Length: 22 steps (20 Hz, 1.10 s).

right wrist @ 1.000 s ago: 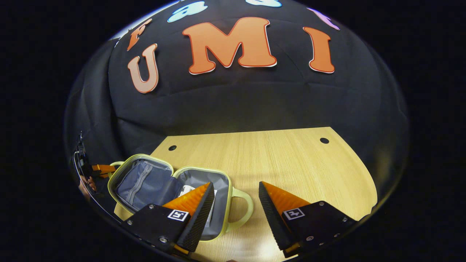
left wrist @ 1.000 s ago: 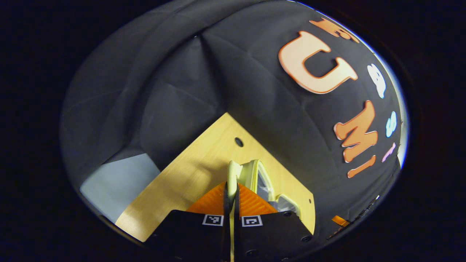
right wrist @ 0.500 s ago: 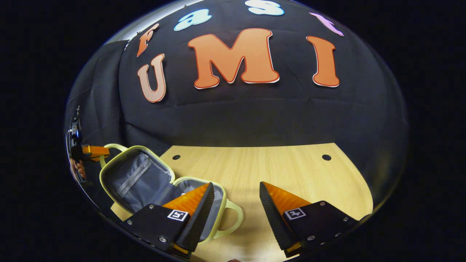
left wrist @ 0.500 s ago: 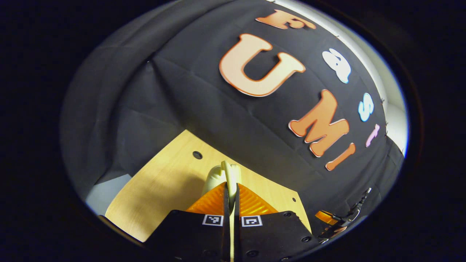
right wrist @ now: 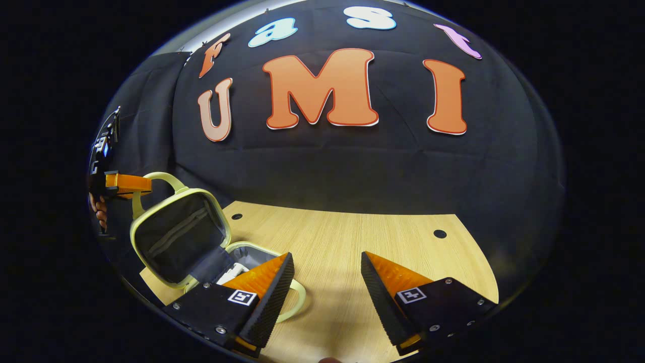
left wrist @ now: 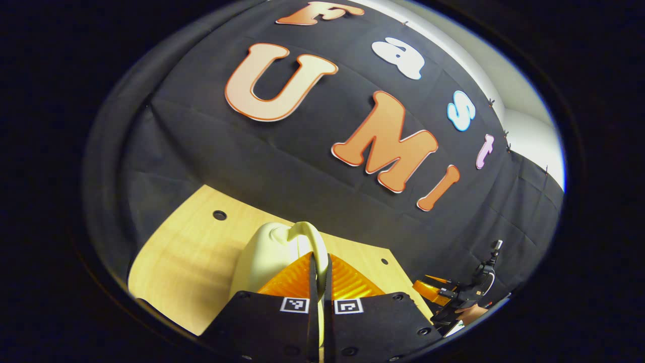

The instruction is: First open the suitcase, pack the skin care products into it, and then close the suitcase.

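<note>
Pinching the pale yellow-green handle (left wrist: 308,237) of the suitcase lid, the left gripper (left wrist: 319,272) has its two orange fingers (left wrist: 289,280) pressed together on the thin loop, which stands up between their tips. From this left gripper view the lid (left wrist: 262,252) shows its smooth, rounded outer shell, pale and glossy, just left of the fingers and over the wooden table (left wrist: 186,252). Farther right, near the edge of the same view, the right gripper (left wrist: 443,292) appears small, with part of a hand (left wrist: 471,315) behind it.

The right gripper view gives the other side of things. At its far left the left gripper (right wrist: 128,184) holds the lid's handle (right wrist: 158,179) from the side, with fingers of the hand (right wrist: 98,214) below it. The lid (right wrist: 176,237) stands raised and tilted, its dark grey fabric lining with a zip pocket facing the camera, framed by the yellow-green rim. Below it the bottom half of the suitcase (right wrist: 252,249) lies flat on the table (right wrist: 352,242) at the left front, with something white (right wrist: 229,275) inside, partly hidden by the near finger; what it is I cannot tell. A second handle (right wrist: 297,302) loops out from the bottom half toward the middle of the table. The right gripper (right wrist: 326,297) hangs over the table with its fingers spread wide, holding nothing, the left finger (right wrist: 267,282) overlapping the suitcase's edge in the picture.
</note>
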{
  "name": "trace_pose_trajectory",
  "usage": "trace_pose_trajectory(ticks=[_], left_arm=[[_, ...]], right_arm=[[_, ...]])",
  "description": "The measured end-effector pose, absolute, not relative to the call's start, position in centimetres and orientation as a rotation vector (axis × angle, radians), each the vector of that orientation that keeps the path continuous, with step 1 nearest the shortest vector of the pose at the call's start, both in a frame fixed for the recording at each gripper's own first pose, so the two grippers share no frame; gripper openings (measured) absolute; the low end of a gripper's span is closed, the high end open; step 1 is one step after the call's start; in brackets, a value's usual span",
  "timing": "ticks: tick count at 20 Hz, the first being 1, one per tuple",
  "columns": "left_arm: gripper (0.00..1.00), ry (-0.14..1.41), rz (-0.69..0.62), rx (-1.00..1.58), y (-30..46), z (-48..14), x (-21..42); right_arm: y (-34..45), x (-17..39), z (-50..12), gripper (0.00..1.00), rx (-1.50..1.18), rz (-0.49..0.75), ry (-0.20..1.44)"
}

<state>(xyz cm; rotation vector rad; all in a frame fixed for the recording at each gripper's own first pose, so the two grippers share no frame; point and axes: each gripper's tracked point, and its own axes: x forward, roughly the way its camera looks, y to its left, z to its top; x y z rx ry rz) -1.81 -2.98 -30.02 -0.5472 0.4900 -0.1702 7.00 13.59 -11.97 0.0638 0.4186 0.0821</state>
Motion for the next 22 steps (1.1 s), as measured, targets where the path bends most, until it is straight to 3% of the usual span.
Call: trace_pose_trajectory(ticks=[7, 22], left_arm=[[0.04, 0.515, -0.224, -0.595, -12.6, -31.7, -1.3], [0.04, 0.787, -0.281, -0.430, -26.9, -42.9, -3.0]], right_arm=[[11.1, 5.8, -13.0, 0.86, 0.091, 0.124, 0.427], [8.6, 5.0, -14.6, 0.86, 0.118, 0.151, 0.444]])
